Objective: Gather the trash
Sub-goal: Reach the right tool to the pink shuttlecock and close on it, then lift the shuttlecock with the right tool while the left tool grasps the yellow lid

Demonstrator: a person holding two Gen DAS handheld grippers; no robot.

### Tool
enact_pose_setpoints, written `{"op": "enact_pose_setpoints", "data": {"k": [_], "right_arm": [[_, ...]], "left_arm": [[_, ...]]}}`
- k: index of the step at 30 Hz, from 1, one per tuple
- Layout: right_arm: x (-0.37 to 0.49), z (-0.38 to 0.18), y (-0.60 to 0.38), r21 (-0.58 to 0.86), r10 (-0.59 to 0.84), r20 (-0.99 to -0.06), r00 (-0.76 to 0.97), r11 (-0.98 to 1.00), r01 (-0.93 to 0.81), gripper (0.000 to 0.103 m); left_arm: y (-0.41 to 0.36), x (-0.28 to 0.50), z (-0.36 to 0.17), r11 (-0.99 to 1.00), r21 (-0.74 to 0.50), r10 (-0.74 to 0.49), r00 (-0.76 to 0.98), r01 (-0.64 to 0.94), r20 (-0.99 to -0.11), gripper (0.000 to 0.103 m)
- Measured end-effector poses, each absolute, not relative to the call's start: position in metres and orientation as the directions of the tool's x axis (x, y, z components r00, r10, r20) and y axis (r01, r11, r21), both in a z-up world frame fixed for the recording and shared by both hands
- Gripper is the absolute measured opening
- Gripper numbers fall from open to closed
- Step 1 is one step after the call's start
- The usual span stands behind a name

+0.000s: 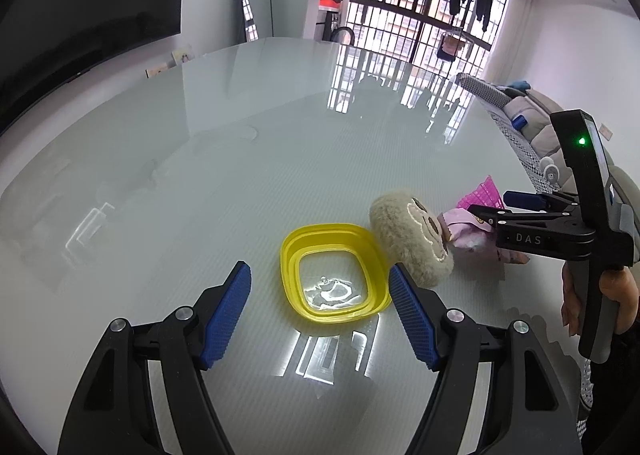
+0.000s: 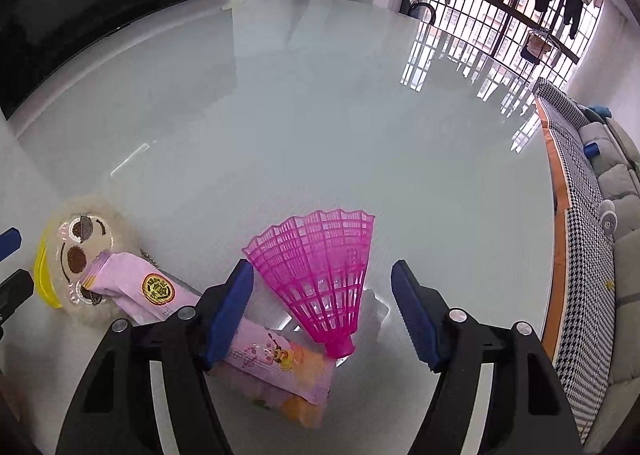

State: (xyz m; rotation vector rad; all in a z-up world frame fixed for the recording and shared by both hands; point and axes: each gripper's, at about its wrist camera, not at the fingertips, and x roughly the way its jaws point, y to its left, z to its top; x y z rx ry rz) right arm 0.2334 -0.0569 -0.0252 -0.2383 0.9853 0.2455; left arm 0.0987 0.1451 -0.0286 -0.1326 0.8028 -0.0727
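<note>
Right now both my jaws gape wide, gripping nothing: left gripper (image 1: 320, 311) frames the yellow tray (image 1: 334, 251) at twelve o'clock; right gripper (image 2: 322, 311) straddles the pink shuttlecock (image 2: 320, 275), its left pad over the pink wrapper (image 2: 276, 367).

Glossy white table (image 2: 320, 127) bears yellow tub (image 1: 334, 273), plush (image 1: 408, 239), wrapper (image 2: 276, 359), shuttlecock (image 2: 324, 275).

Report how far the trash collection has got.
Nothing looks collected yet. The left tool and the right tool are both open and empty. The pink plastic shuttlecock, the pink snack wrapper, the round plush sloth face and the shallow yellow plastic container all lie on the glossy white table.
</note>
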Motion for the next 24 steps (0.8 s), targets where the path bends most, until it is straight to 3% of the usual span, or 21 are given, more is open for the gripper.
{"op": "enact_pose_setpoints", "data": {"k": [3, 5, 11, 24], "right_arm": [[0.232, -0.027, -0.057, -0.077, 0.104, -0.842, 0.529, 0.947, -0.310, 0.064], [0.230, -0.028, -0.059, -0.063, 0.115, -0.846, 0.521, 0.948, -0.311, 0.051], [0.217, -0.025, -0.063, -0.063, 0.099, -0.827, 0.553, 0.962, -0.265, 0.041], [0.150, 0.011, -0.102, 0.090, 0.110, -0.743, 0.660, 0.994, -0.064, 0.039]], "left_arm": [[0.144, 0.099, -0.030, 0.989, -0.148, -0.115, 0.688, 0.011, -0.717, 0.070], [0.144, 0.101, -0.031, 0.989, -0.149, -0.114, 0.684, 0.008, -0.720, 0.070], [0.148, 0.102, -0.034, 0.984, -0.179, -0.139, 0.675, 0.010, -0.725, 0.070], [0.140, 0.101, -0.040, 0.992, -0.120, -0.109, 0.672, 0.029, -0.732, 0.073]]}}
